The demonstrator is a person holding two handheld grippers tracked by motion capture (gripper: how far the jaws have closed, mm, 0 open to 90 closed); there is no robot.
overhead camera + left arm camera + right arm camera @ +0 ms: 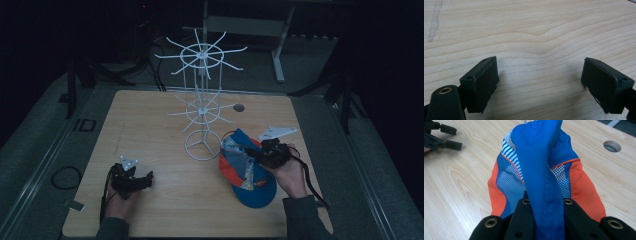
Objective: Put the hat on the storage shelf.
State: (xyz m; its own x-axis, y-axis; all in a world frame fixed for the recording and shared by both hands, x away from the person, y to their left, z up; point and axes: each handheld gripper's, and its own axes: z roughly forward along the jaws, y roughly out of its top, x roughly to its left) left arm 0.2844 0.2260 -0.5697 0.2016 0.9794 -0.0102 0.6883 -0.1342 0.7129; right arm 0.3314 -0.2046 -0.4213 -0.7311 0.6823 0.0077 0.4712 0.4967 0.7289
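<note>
Left hand (121, 197): rests low on the near-left part of the wooden table (150, 125), forearm entering from the near edge. The left gripper (145, 181) lies roughly level and points toward the table's middle. In the left gripper view its two black jaws stand wide apart over bare, pale wood grain, with nothing between them.

White wire rack (201, 107): stands upright at the table's centre, on a round base ring, with two tiers of radiating spokes.

Cap (246, 167): lies right of the rack base, near the right hand (290, 175). Its long axis runs from the rack base toward the near edge, blue brim nearest the person. Materials: smooth blue fabric, orange panels, blue-and-white mesh, a striped section.

Right gripper (252, 154): points left toward the rack. In the right gripper view its jaws are clamped on a stitched blue fabric edge of the cap (541, 182).
</note>
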